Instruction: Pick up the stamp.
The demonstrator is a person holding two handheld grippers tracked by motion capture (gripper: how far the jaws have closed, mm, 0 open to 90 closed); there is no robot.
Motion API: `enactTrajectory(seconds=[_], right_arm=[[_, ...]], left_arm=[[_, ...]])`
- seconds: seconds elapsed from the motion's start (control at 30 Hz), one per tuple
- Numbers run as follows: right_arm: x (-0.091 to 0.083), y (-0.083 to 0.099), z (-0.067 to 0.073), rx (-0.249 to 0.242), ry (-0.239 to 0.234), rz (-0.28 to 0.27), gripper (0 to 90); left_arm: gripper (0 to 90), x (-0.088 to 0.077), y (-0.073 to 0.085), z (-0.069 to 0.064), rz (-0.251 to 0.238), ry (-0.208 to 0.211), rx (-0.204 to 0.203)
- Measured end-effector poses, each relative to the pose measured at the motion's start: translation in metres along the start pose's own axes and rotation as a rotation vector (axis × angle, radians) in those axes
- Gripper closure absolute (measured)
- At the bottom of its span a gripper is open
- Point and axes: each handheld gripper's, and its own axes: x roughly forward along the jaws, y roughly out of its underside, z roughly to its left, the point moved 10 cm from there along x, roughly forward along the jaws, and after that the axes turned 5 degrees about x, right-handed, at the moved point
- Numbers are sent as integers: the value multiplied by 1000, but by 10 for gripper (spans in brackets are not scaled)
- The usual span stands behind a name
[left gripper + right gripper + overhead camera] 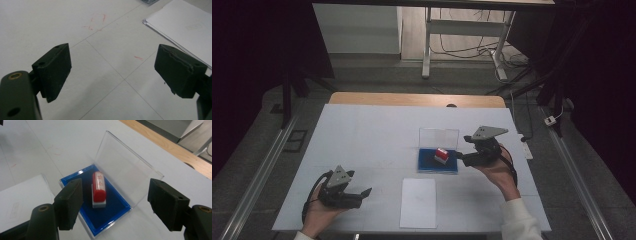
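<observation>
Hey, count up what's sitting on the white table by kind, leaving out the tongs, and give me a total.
Red stamp: 1
Blue-lined case with open clear lid: 1
White paper sheet: 1
Total: 3
</observation>
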Motion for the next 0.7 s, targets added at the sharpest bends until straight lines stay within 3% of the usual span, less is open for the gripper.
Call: enactTrajectory(seconds=[0.2,0.7], right_arm=[[19,1,6,9,-47,28,284],[51,4,13,-6,-63,98,318]], left_arm=[[141,0,0,0,-1,0,-3],[149,2,2,-1,11,-4,1]])
